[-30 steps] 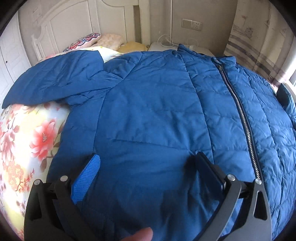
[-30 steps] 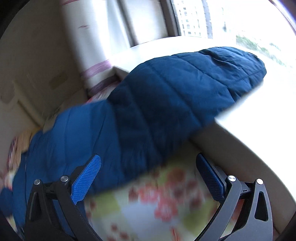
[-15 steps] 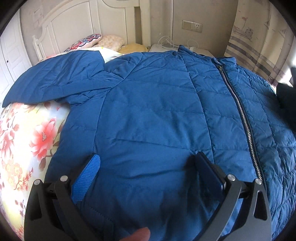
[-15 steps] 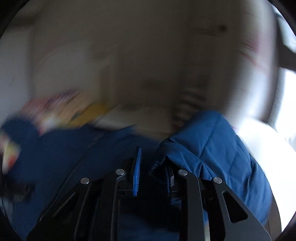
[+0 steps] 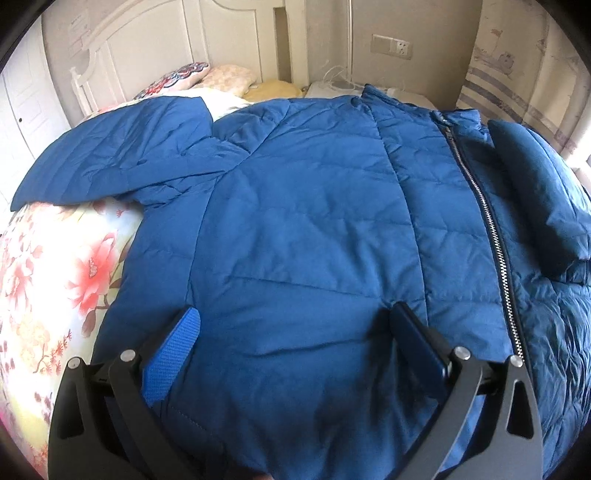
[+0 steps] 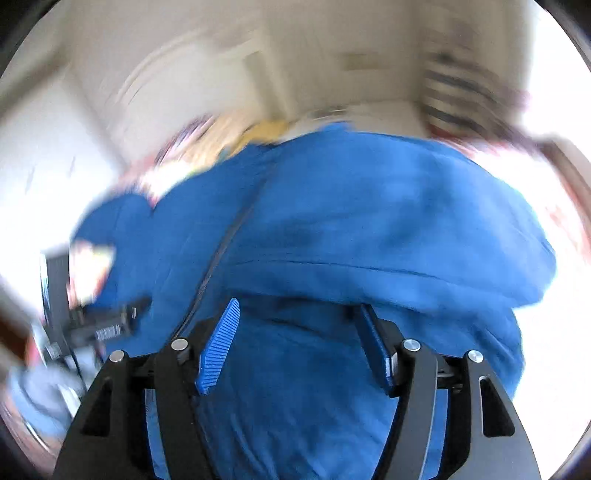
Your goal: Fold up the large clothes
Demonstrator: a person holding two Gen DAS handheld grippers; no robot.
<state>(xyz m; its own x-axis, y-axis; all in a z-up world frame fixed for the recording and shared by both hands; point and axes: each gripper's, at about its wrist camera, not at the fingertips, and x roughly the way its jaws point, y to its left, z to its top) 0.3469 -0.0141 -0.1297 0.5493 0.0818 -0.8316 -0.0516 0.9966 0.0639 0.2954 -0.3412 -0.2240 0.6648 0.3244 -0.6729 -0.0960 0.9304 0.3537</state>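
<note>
A large blue quilted jacket (image 5: 314, 229) lies front up on the bed, zipper (image 5: 491, 236) closed. Its left sleeve (image 5: 110, 162) spreads out to the left. Its right sleeve (image 5: 539, 199) lies folded over the jacket's right side. My left gripper (image 5: 295, 332) is open and rests low over the hem. In the blurred right wrist view, my right gripper (image 6: 299, 332) is open above the jacket (image 6: 332, 229), with the folded sleeve (image 6: 424, 258) just past its fingertips.
The bed has a floral sheet (image 5: 55, 277). Pillows (image 5: 207, 74) lie at the white headboard (image 5: 147, 33). A curtain (image 5: 517, 62) hangs at the right. A wall socket (image 5: 391, 46) and cables are behind the bed.
My right gripper closed on the right sleeve, carried it over the jacket body, then opened and let go. The sleeve now lies on the jacket's right side. My left gripper barely moved.
</note>
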